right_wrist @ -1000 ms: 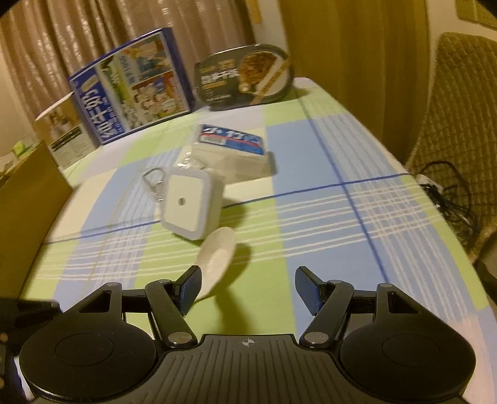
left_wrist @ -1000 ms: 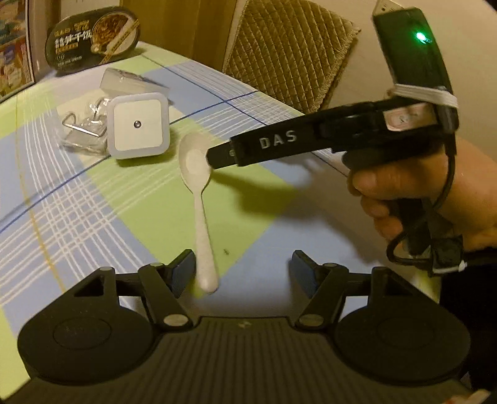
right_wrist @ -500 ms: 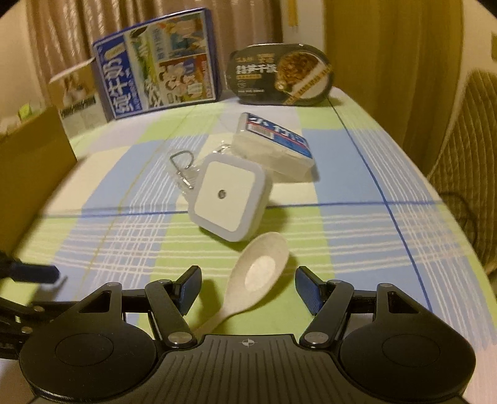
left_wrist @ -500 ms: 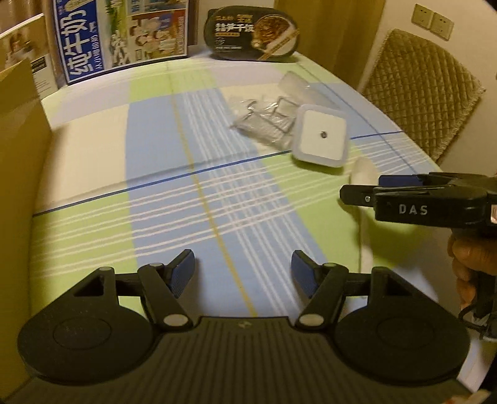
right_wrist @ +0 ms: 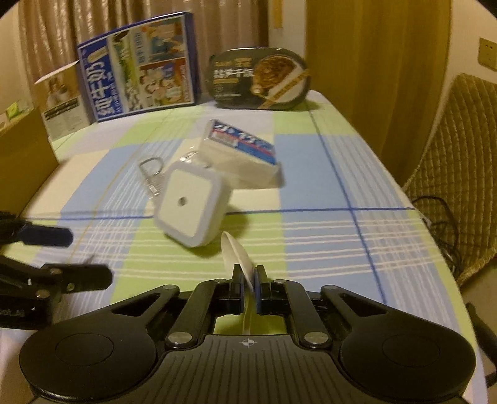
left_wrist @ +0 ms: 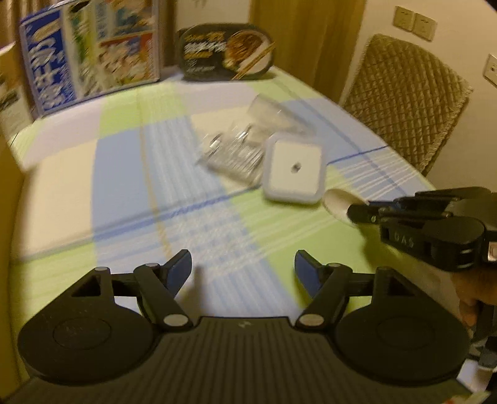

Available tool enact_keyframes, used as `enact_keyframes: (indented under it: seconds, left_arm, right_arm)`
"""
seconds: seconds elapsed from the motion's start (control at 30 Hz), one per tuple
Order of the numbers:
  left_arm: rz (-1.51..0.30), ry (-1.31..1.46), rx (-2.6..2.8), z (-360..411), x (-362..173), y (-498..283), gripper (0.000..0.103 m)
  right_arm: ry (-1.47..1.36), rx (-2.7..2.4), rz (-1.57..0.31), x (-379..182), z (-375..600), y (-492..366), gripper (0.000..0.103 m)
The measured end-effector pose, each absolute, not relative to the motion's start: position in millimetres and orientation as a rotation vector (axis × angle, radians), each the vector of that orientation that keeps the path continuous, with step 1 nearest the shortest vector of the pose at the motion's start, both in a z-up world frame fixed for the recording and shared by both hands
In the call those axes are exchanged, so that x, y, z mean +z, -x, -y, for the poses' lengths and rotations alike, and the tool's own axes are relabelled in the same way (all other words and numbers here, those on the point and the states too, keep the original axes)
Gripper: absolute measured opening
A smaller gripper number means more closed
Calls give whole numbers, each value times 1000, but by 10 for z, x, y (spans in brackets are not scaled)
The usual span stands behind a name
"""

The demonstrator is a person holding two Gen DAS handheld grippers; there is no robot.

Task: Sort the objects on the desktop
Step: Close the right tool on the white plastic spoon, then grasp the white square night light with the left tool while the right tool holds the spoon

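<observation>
The black left gripper (left_wrist: pixel 242 268) hovers wide open over the checked green-and-blue tablecloth (left_wrist: pixel 124 192). At right, the black right gripper (left_wrist: pixel 362 213) overlaps a white plastic spoon (left_wrist: pixel 337 200) beside a square white night-light (left_wrist: pixel 293 169).

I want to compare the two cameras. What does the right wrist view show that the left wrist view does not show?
Only the right wrist view shows the right gripper with jaws shut on the white spoon, the blue label of the tissue pack and the keyring. Only the left wrist view shows the left gripper with jaws open and empty, and the wall switches. Both show the square night light, the milk box, the black meal tray and the checked tablecloth.
</observation>
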State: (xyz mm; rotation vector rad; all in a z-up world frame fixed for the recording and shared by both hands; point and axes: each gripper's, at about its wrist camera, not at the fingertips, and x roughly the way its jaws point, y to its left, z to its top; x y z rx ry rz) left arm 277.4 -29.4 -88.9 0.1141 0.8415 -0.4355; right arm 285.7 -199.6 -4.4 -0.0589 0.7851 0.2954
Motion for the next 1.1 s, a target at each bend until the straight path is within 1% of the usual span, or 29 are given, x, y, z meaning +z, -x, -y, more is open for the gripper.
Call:
enact_keyframes:
  seconds: [0.23,0.4,0.63,0.67,0.7,0.87,1.0,1.1]
  left_arm:
    - [-746,-200,-514,745,-868,-2991,69]
    - [-749,-242,-510,980,-981,-3128,69]
    - [-762,-220,-469,1105,-1110,-3267,69]
    - [-759,-218,-459,1110,-1110,-3268,68]
    - [-762,-220,-448,1116,-1112,-3269,60]
    - [-809,-207,-420,955,-1096,-3100,60]
    - [-841,-203,-395,630,-1012,-2712,60]
    - [-863,-194,-383,354,-904,-2341,60]
  right_arm:
    - [-23,262,-792,14,2269,-2973,3]
    - [-59,251,-798,12,2366,-2984,3]
    - [-107,253,-818,-28,2427,-2995,3]
    - [-124,258,-825,-36,2438,-2986,3]
    - [-147,264,-835,-44,2452,-2971,3]
    - [-242,340,-880,-1,2443,-2833,3]
    - [-324,478,-936,68,2425,-2654,3]
    - [-284,510,-942,74,2361,-2534,4]
